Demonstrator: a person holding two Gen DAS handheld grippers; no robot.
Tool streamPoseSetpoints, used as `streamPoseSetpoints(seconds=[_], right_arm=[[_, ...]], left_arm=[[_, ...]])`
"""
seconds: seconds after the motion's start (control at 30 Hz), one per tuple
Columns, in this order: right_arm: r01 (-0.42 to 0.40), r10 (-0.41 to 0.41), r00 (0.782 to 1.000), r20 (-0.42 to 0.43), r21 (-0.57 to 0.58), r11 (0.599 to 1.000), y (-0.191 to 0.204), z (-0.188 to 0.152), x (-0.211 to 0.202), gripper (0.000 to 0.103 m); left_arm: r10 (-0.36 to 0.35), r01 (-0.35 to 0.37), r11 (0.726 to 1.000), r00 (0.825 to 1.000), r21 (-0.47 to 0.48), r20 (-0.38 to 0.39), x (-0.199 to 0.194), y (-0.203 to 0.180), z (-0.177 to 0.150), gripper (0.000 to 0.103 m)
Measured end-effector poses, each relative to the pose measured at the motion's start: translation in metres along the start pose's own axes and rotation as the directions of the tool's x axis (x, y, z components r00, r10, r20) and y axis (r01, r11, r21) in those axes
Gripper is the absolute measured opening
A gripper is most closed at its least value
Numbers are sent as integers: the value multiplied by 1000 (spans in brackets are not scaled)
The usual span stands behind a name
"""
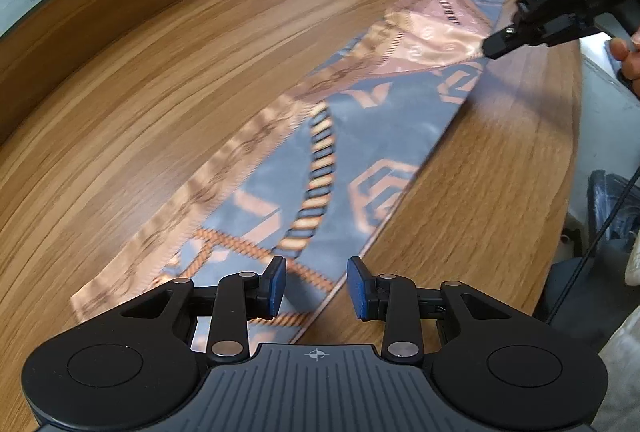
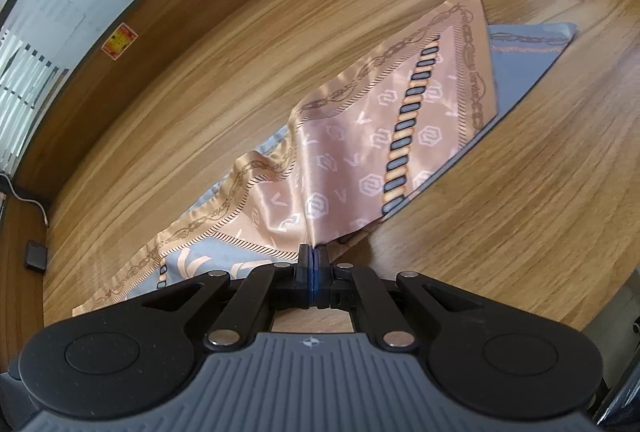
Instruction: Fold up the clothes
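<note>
I have the scarf (image 1: pixel 352 135) lying as a long, narrow band on the desk (image 1: pixel 160 79), its long axis running from just under my left tongs (image 1: pixel 316 288) away toward my right tongs (image 1: pixel 490 47) at the far end; it looks partly folded lengthwise, grey-blue face up along most of it, with a tan chain border on one side.

My right tongs (image 2: pixel 314 264) are clamped tight on an edge of the scarf (image 2: pixel 360 135) and hold it raised, so a pink flap hangs over the grey layer below rather than lying flat; my left tongs stand spread apart, holding nothing, poised over the near end, one pad above the cloth, the other above bare wood.

What matters to me is this: the raised flap belongs to the right-hand end, and the near end lies directly ahead of the left tongs, so each end has its own nearer hand. I judge a fold is in progress at the far end; whether the flap is going over or coming back, I cannot tell, and the left view is blurred.
</note>
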State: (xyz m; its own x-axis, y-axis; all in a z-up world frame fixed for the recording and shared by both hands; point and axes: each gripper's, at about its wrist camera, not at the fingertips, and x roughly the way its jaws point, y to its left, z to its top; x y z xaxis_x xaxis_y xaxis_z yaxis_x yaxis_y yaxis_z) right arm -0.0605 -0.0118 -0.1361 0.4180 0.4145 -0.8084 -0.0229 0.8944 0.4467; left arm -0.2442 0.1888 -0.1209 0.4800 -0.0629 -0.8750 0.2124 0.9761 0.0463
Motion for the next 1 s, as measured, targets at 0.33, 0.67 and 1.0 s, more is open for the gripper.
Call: streamPoseSetpoints(seconds=[0.33, 0.67, 1.0], right_arm=[[56, -56, 998, -9, -29, 998, 2, -5, -2, 7], [82, -86, 996, -22, -144, 986, 27, -22, -18, 16], [91, -99, 995, -23, -223, 970, 49, -33, -30, 16]], left_arm=[[118, -121, 970, 993, -209, -29, -22, 59, -29, 37], [245, -258, 881, 966, -396, -84, -38, 95, -41, 36], [331, -355, 840, 935, -411, -129, -36, 84, -39, 25]])
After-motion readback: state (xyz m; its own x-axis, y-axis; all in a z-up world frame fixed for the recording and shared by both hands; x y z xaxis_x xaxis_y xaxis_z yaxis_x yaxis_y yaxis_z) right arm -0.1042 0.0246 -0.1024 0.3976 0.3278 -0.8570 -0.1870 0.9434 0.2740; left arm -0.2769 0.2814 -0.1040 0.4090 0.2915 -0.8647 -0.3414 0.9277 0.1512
